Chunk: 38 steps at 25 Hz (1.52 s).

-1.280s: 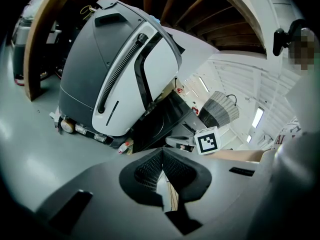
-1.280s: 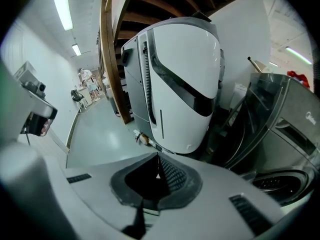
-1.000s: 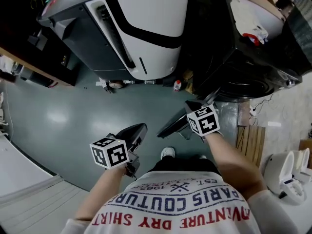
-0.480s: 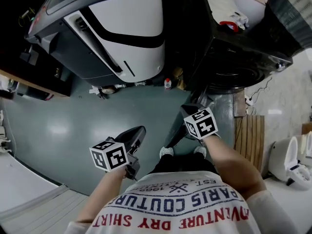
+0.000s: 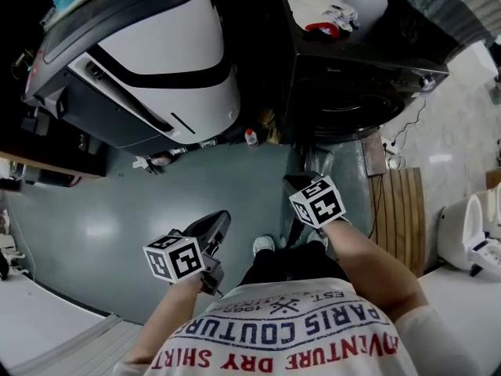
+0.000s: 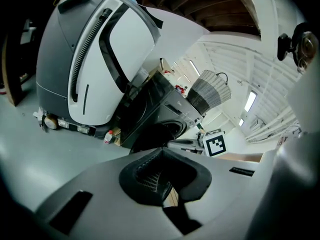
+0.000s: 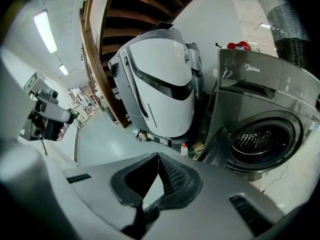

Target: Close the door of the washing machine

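Two hand-held grippers to log: left hand-held gripper (image 6: 160, 153) at 7 o'clock in head view, right hand-held gripper (image 7: 158, 157) at 4 o'clock, each pinched narrow, tips together, gripping nothing. Found washing machine (image 5: 352, 77) toward 2 o'clock, well apart from both. Saw door (image 7: 220, 147) swung open at 9 o'clock of drum opening (image 7: 260, 140).
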Each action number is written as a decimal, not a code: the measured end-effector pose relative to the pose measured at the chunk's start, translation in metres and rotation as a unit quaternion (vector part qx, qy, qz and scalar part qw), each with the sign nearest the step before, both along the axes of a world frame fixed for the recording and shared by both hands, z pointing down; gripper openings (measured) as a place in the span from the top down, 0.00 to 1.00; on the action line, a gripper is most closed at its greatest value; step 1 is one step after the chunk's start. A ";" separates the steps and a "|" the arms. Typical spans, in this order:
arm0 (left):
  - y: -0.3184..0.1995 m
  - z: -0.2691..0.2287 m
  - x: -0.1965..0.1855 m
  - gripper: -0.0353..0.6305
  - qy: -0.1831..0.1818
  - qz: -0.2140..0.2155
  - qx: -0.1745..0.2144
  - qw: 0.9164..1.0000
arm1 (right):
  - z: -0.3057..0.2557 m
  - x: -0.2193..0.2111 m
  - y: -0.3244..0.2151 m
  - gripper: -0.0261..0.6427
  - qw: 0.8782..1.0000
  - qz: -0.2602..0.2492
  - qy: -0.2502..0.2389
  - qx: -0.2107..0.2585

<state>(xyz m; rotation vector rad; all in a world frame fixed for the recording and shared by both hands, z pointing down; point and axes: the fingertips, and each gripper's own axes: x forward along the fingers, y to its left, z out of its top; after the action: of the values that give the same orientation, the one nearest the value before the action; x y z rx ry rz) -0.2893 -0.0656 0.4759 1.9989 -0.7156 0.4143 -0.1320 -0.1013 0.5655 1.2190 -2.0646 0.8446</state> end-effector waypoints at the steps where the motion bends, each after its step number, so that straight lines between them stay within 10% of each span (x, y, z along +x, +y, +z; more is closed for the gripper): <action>1: 0.001 0.001 0.006 0.91 -0.001 0.003 -0.001 1.000 | 0.000 0.005 0.003 0.93 1.000 0.000 -0.002 -0.001; 38: 0.027 -0.010 0.207 0.91 -0.029 0.052 0.003 0.998 | -0.002 0.192 0.051 0.93 0.999 0.030 -0.034 0.011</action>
<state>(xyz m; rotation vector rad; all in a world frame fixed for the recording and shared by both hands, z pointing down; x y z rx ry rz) -0.0824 -0.0388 0.4658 2.0433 -0.6519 0.5331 0.0601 -0.0505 0.5636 1.2872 -2.1046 0.9051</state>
